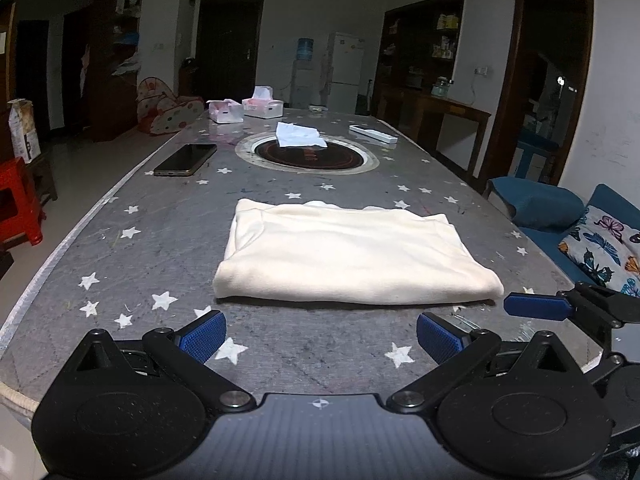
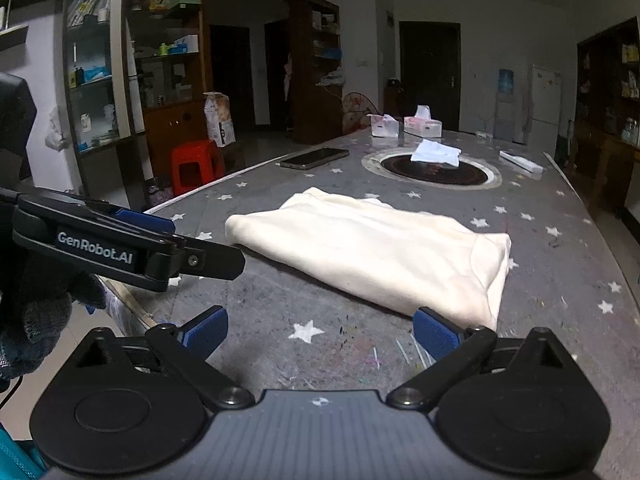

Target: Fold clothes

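Observation:
A cream garment (image 1: 348, 254) lies folded into a flat rectangle on the grey star-patterned table (image 1: 140, 264). It also shows in the right wrist view (image 2: 384, 248). My left gripper (image 1: 320, 336) is open and empty, just short of the garment's near edge. My right gripper (image 2: 320, 332) is open and empty at the garment's near corner; its right blue pad (image 2: 434, 334) sits close to the cloth. The right gripper's finger (image 1: 536, 307) shows at the right of the left wrist view. The left gripper (image 2: 132, 240) shows at the left of the right wrist view.
A phone (image 1: 186, 159), a round inset hotplate (image 1: 308, 156) with a white cloth (image 1: 300, 135) on it, a white remote (image 1: 372, 134) and two tissue boxes (image 1: 244, 109) lie farther back. A blue sofa with a butterfly cushion (image 1: 600, 246) is right; a red stool (image 1: 18, 200) is left.

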